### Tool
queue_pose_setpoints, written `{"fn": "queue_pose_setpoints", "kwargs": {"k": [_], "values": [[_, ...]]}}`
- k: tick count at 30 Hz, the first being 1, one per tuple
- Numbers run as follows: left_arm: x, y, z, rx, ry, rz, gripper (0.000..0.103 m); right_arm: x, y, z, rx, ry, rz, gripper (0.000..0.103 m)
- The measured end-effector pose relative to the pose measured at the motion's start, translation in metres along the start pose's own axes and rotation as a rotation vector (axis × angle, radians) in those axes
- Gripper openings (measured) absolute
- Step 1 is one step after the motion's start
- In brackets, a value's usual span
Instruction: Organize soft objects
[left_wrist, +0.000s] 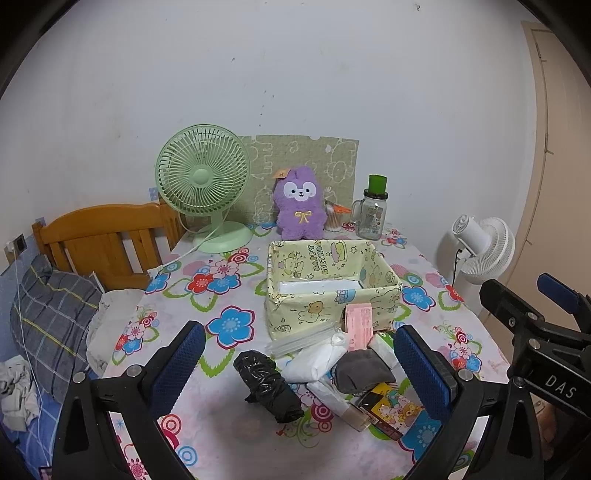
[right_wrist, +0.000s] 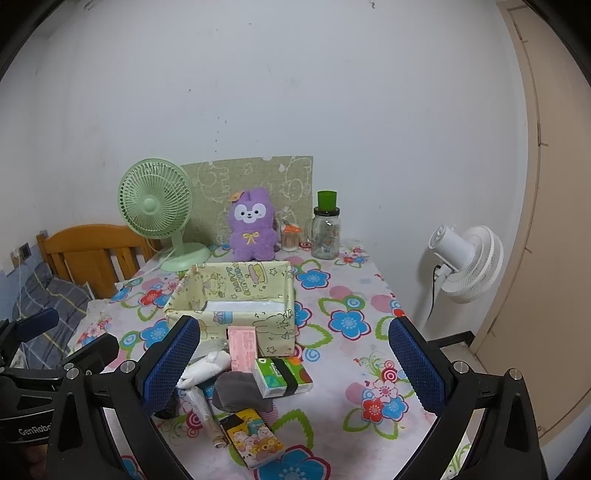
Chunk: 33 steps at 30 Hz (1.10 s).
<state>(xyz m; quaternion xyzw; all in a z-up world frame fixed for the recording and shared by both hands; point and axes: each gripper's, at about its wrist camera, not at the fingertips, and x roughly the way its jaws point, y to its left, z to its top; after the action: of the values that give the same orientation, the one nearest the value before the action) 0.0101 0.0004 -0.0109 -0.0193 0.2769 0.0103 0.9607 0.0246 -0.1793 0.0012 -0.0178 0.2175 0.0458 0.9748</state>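
A big table (left_wrist: 207, 424) with a flowery cloth holds a yellow box (left_wrist: 295, 317), open on top. In front of the box lies a little heap of soft things: a black bag roll (left_wrist: 267, 384), white cloth (left_wrist: 314, 360) and a grey sock (left_wrist: 364, 371). The left gripper (left_wrist: 295, 373) and right gripper (right_wrist: 295, 365) hang above, both wide apart and holding nothing. Best to go down slowly, pinch one soft thing in its middle, then lift it over the box.
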Motion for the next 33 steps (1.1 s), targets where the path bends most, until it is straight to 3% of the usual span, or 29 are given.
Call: {"fn": "queue_pose_setpoints", "kwargs": {"k": [33], "values": [[0.0022,0.0003,-0.0029,0.008,-0.004,0.008,0.103,0.0029,-0.0023,-0.0016,0.016,0.011,0.006,0.103]]}}
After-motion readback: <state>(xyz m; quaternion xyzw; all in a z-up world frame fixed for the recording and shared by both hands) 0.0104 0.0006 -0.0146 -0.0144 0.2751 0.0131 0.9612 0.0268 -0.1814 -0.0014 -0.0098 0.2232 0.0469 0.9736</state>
